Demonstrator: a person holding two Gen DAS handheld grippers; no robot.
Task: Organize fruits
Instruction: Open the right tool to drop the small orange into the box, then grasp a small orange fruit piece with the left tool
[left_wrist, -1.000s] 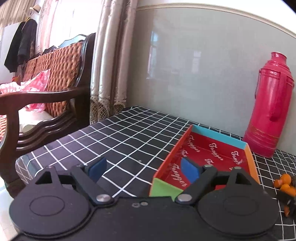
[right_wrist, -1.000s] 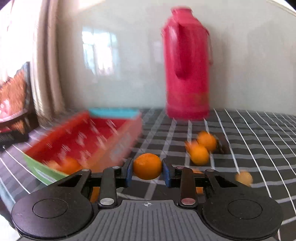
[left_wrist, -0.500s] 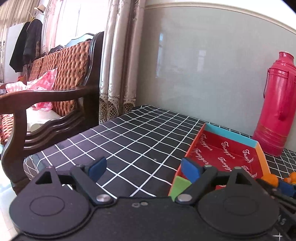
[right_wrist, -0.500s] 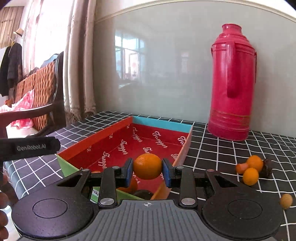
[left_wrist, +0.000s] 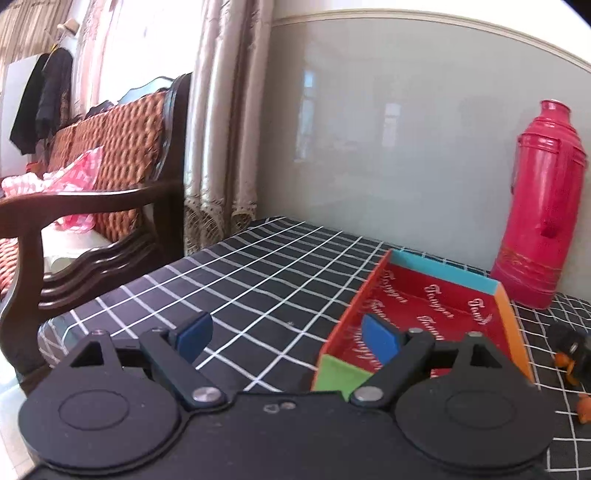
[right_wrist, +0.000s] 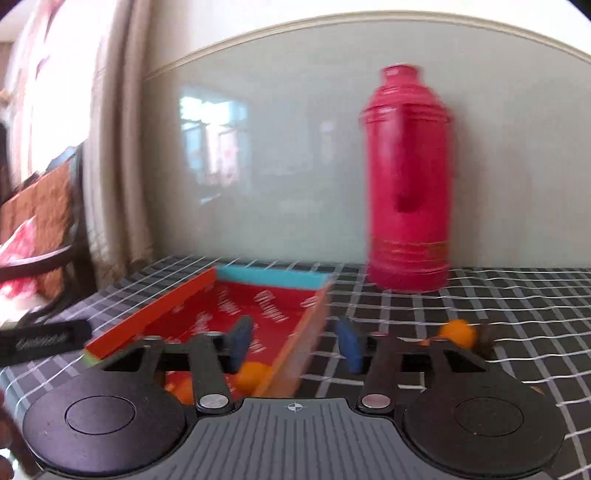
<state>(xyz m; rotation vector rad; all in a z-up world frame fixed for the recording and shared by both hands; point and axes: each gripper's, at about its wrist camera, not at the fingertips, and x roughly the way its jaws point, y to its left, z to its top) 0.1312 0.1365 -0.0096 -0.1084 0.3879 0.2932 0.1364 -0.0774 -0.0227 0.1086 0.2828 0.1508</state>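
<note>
A red paper tray (right_wrist: 207, 295) with blue, orange and green edges sits on the checked tablecloth; it also shows in the left wrist view (left_wrist: 439, 301). Small oranges (right_wrist: 251, 376) lie in its near end. My right gripper (right_wrist: 295, 343) is open and empty, straddling the tray's right wall. More small oranges (right_wrist: 454, 332) and a dark fruit (right_wrist: 485, 338) lie on the cloth to the right. My left gripper (left_wrist: 286, 336) is open and empty at the tray's near left corner. The view from the right wrist is blurred.
A tall pink thermos (right_wrist: 406, 184) stands behind the tray against the wall, also in the left wrist view (left_wrist: 539, 206). A wooden sofa (left_wrist: 92, 177) and curtains (left_wrist: 221, 129) are to the left, beyond the table edge. The other gripper's body (right_wrist: 40, 339) shows at left.
My right gripper has opened and let the orange go; it now lies in the tray. The right gripper has shifted right across the tray's wall. The left gripper has barely moved.
</note>
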